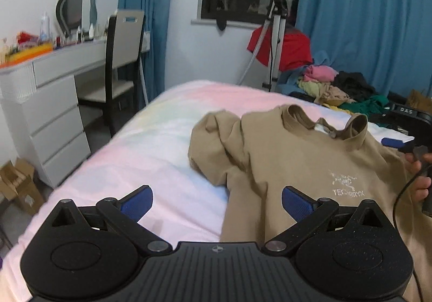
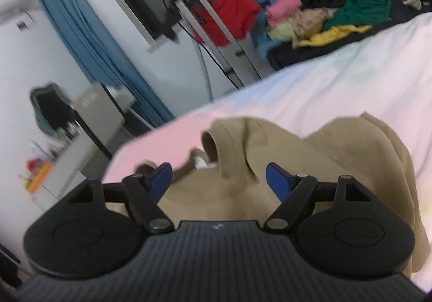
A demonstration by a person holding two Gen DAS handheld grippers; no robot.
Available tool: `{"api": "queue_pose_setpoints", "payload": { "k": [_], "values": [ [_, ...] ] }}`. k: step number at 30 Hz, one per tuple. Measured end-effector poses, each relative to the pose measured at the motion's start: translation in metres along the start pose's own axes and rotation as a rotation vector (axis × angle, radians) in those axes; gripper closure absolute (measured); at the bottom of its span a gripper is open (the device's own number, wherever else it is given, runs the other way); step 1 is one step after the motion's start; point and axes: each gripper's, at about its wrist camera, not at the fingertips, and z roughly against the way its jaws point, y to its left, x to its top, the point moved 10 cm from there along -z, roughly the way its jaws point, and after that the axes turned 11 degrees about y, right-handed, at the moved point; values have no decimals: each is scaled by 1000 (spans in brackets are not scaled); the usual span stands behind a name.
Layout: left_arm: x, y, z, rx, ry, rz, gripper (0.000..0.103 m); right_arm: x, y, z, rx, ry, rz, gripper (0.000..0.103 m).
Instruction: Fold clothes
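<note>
- My left gripper [image 1: 217, 203] is closest in, blue pads spread wide with nothing between them, hovering over the near edge of the pastel pink-and-white bedsheet [image 1: 151, 140]. One pad sits over bare sheet, the other over fabric.
- My right gripper [image 2: 218, 181] is the same deal: fingers wide apart, gripping nothing, hanging right above the neck area.
- The tan cotton t-shirt with the white chest logo [image 1: 297, 161] lies face up on the bed, at about 1 o'clock from my left gripper. Collar [image 1: 294, 115] points away from me, and the sleeve at 11 o'clock is bunched and crumpled.
- So progress-wise: I'd say basically zero folds yet. It's laid out but not smoothed; sleeves and body all still to go.
- Way out at 1 o'clock, past the bed's far edge, there's a jumbled pile of coloured clothes [image 1: 340, 86], looks like plenty left.
</note>
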Motion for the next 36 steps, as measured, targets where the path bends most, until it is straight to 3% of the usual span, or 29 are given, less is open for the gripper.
{"api": "queue_pose_setpoints", "payload": {
  "k": [3,8,11,17,18,20,21,22,23,27,29,31,33,35,36],
  "values": [
    [4,-10,4,-18,-38,-16,0,12,1,22,-12,-127,31,25],
    [7,-24,5,-51,-66,-38,0,41,0,66,-215,-338,196,23],
    [1,-15,-1,-61,-47,-1,0,48,-11,60,-218,-277,201,23],
    [-6,-6,-12,-21,-31,16,0,23,0,1,-117,-66,190,29],
    [-6,-7,-14,-18,-30,16,0,18,8,-12,-126,-50,208,32],
    [-7,-8,-18,-12,-25,13,0,12,18,-40,-178,-10,237,48],
    [-8,-8,-20,-9,-22,10,0,10,19,-54,-218,17,242,62],
    [-9,-7,-22,-5,-18,7,0,8,21,-69,-259,44,247,83],
    [-9,-7,-25,-1,-15,4,0,9,22,-75,-289,29,254,90],
    [-9,-5,-30,10,-19,-7,0,29,19,-82,-398,-99,225,96],
    [-9,-4,-33,17,-19,-15,0,40,4,-85,-471,-104,192,96],
    [-9,-2,-36,24,-19,-24,0,44,-10,-84,-486,-93,121,93],
    [-9,0,-39,31,-20,-32,0,41,-16,-80,-408,-74,61,90],
    [-9,1,-42,38,-20,-41,0,33,-14,-76,-366,-43,53,53],
    [-8,2,-42,35,-21,-36,0,27,-12,-72,-355,-28,56,17]
  ]
}}
